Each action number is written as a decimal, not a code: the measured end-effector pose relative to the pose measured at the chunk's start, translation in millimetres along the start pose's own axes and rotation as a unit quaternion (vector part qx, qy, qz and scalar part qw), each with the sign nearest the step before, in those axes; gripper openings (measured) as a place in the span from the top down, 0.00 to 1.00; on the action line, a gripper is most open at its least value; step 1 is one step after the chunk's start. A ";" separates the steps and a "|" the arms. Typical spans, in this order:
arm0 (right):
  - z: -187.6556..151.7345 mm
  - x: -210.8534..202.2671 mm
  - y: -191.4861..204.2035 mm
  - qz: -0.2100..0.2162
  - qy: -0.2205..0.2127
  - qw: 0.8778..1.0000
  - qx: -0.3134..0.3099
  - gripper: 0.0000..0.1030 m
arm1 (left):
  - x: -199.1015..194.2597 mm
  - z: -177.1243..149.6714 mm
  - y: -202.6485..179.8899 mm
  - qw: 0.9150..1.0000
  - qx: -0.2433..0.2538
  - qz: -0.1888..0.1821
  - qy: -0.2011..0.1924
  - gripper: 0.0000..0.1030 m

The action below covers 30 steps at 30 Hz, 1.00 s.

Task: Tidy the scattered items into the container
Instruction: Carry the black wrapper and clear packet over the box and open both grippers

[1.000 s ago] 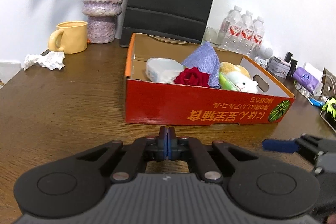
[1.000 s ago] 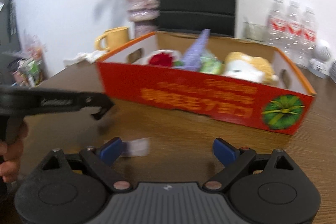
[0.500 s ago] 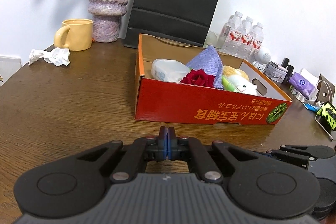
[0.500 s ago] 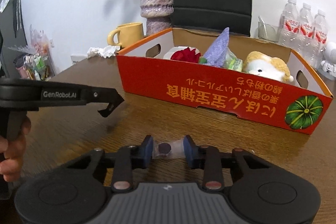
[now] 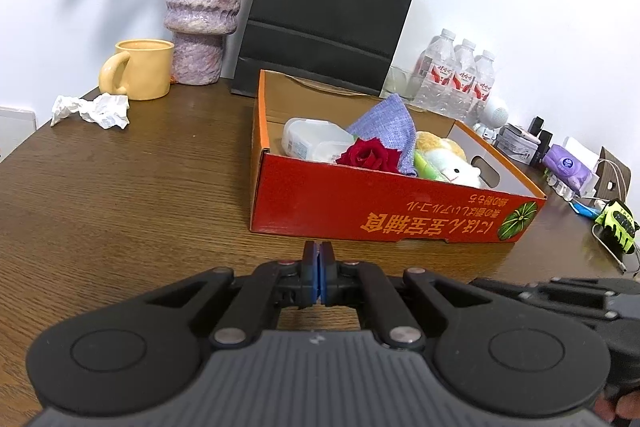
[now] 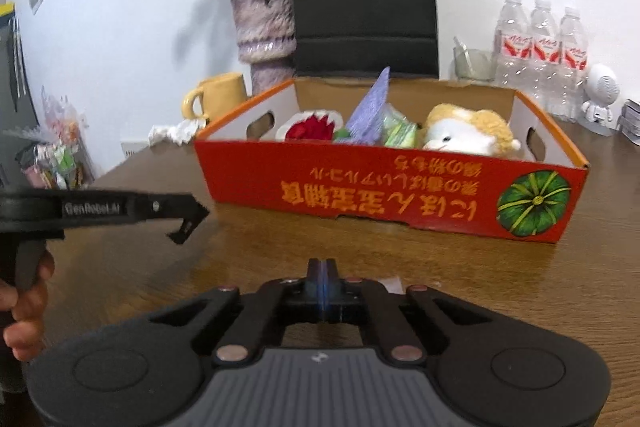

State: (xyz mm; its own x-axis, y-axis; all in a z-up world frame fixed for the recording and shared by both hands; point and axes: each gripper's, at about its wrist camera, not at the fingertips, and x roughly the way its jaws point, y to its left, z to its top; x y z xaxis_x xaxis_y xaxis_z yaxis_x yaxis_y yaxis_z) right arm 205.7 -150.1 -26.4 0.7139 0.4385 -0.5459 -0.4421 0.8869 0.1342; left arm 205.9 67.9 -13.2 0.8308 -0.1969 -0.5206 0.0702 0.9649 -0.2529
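left wrist: 1 box (image 5: pixel 360 211), 3 bottles (image 5: pixel 456 79), 1 mug (image 5: pixel 140 69).

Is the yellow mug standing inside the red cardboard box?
No, the yellow mug stands on the table, left of the red box.

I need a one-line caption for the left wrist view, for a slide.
Shut left hand-held gripper before the red box holding a rose, cloth and plush toy.
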 end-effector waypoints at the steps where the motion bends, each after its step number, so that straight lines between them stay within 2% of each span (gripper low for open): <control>1: 1.2 -3.0 -3.0 0.000 -0.006 1.000 0.005 1.00 | 0.0 0.0 -0.1 1.000 0.000 0.000 0.000 0.98; 6: 6.7 -15.3 -22.2 -0.002 -0.024 0.999 0.037 1.00 | -1.9 0.8 -0.6 1.000 -0.003 -0.003 -0.004 0.98; 10: 11.5 -30.1 -35.2 0.012 -0.047 0.997 0.060 1.00 | -11.9 5.1 -4.5 0.999 -0.012 -0.021 -0.023 0.98; 12: 12.3 -30.8 -37.6 0.024 -0.044 0.997 0.061 0.99 | -14.5 6.1 -6.0 0.999 -0.012 -0.025 -0.028 0.98; 14: 8.5 -23.2 -36.0 0.027 -0.025 0.998 0.059 0.89 | -11.9 5.8 -5.0 0.999 -0.014 -0.021 -0.023 0.98; 15: 6.3 -16.9 -33.6 0.018 -0.012 0.998 0.054 0.79 | -9.8 5.5 -4.1 1.000 -0.016 -0.018 -0.020 0.98; 16: 4.5 -9.9 -30.3 0.007 0.004 0.999 0.046 0.62 | -8.3 5.2 -3.6 1.000 -0.016 -0.015 -0.017 0.98; 18: 1.4 -0.3 -24.0 -0.010 0.023 0.999 0.031 0.43 | -6.5 4.0 -3.8 1.000 -0.014 -0.011 -0.014 0.98; 19: 0.0 3.4 -21.0 -0.015 0.029 0.999 0.023 0.42 | -5.4 3.4 -4.6 1.000 -0.012 -0.009 -0.013 0.98; 23: -6.6 15.0 -10.7 -0.035 0.050 0.998 -0.010 0.46 | -2.2 -0.2 -8.2 1.000 -0.002 -0.005 -0.006 0.98; 24: -7.6 15.7 -7.1 -0.043 0.050 0.998 -0.022 0.51 | -2.0 -1.1 -8.6 1.000 0.000 -0.005 -0.005 0.98; 25: -8.5 15.5 -4.6 -0.045 0.049 0.997 -0.030 0.61 | -1.8 -1.7 -8.8 1.000 0.001 -0.004 -0.005 0.98; 27: -9.0 13.1 -4.8 -0.036 0.047 0.998 -0.028 0.70 | -1.8 -2.7 -8.9 1.000 0.002 -0.004 -0.004 0.98; 29: -8.7 10.7 -7.3 -0.029 0.044 0.998 -0.020 0.74 | -1.8 -3.3 -9.4 1.000 0.003 -0.005 -0.003 0.98; 30: -8.5 9.3 -8.3 -0.024 0.043 0.999 -0.018 0.89 | -1.9 -3.5 -9.6 1.000 0.004 -0.005 -0.003 0.98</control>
State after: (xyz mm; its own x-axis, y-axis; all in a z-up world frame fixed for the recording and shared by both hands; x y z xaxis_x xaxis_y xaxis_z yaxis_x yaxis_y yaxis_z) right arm 211.4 -154.6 -39.6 0.6861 0.3811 -0.6197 -0.4289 0.8999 0.0786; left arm 201.7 58.4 -12.6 0.8332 -0.2056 -0.5133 0.0827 0.9642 -0.2520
